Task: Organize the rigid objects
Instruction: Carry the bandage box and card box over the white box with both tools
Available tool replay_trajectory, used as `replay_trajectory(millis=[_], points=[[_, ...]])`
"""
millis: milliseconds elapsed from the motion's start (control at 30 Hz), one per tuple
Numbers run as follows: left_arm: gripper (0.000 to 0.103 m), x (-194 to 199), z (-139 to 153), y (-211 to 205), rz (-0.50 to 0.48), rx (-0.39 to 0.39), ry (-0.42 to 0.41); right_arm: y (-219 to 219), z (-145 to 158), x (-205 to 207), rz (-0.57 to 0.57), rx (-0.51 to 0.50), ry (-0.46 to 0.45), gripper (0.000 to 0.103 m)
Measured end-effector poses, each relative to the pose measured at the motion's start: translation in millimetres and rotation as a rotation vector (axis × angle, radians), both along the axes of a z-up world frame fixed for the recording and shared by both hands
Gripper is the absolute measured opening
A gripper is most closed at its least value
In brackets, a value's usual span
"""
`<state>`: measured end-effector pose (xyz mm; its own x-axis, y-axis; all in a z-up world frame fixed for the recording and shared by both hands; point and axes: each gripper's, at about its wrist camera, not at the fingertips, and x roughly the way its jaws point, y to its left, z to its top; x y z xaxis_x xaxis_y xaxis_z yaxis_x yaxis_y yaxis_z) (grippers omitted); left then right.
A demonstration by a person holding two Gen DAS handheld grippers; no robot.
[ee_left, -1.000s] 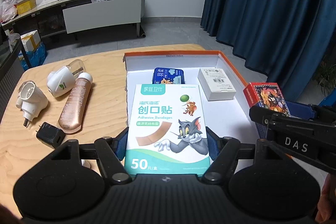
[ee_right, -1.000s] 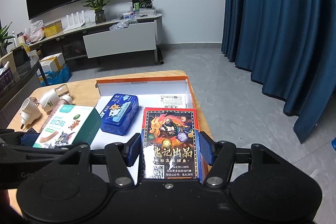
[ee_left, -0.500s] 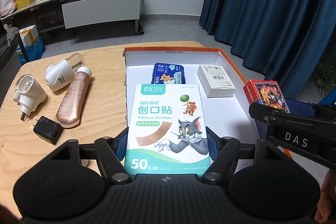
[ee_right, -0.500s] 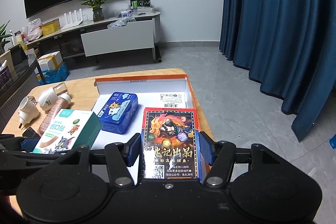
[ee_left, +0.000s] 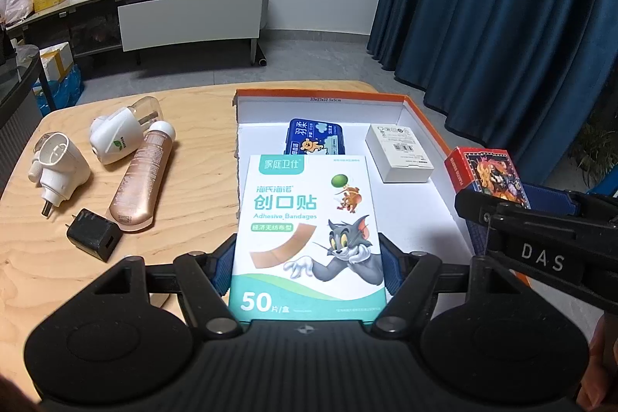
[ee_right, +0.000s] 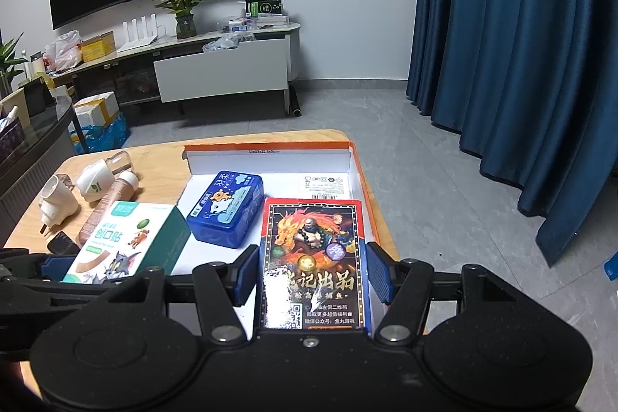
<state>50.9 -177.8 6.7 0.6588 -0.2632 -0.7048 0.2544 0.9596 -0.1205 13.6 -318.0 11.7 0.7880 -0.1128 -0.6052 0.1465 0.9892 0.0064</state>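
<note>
Left wrist view: the left gripper point(ee_left: 307, 265), lower centre, clamps the adhesive bandage box point(ee_left: 307, 230) above the white, orange-edged tray point(ee_left: 425, 203); a blue tin point(ee_left: 314, 138) and a white carton point(ee_left: 399, 153) lie in the tray's upper part.

Right wrist view: the right gripper point(ee_right: 313, 275), lower centre, clamps the playing-card box point(ee_right: 313, 257) over the tray's right edge; bandage box at lower left.

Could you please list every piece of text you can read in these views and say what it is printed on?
"Adhesive Bandages", "创口贴", "50": bandage box in the left gripper.
"DAS": right gripper.
"33x23x12.5x5cm": far wall of the tray.
"羽禾": blue tin.
White box label: too small to read.
Card box gold title: only partly legible.
</note>
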Motion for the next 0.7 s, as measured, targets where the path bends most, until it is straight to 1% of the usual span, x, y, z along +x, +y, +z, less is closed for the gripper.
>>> replay_trajectory(millis=[700], points=[[0.072,-0.4,-0.4,1.7,-0.002,-0.002,0.003,1.0,1.9,-2.3,-0.003,0.001,-0.003,0.071]])
